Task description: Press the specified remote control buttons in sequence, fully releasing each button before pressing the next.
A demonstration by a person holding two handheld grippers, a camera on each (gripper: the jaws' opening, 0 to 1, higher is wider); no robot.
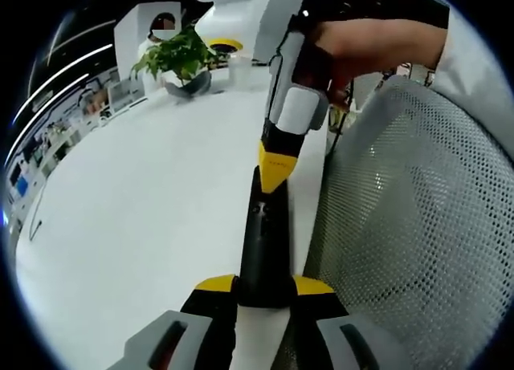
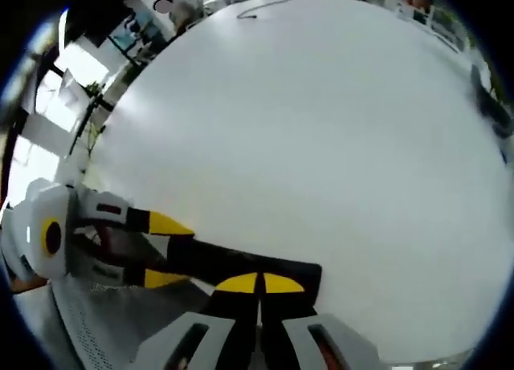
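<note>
A slim black remote (image 1: pixel 265 233) sticks out over the white table (image 1: pixel 144 209), close to its right edge. My left gripper (image 1: pixel 265 286) is shut on the remote's near end, one yellow tip on each side. My right gripper (image 1: pixel 275 176), held by a hand (image 1: pixel 369 41), comes down from above and its yellow tip touches the remote's far end. In the right gripper view, my right gripper (image 2: pixel 259 283) is shut, its yellow tips together on top of the remote (image 2: pixel 217 262). The left gripper (image 2: pixel 165 251) clasps the remote's other end from the left. The buttons are hidden.
A grey mesh chair back (image 1: pixel 418 225) stands against the table's right edge. A potted plant (image 1: pixel 181 57) and a white machine (image 1: pixel 233 9) sit at the far end. A thin dark cable (image 1: pixel 36 221) lies near the left edge, seen also as the cable (image 2: pixel 265 5).
</note>
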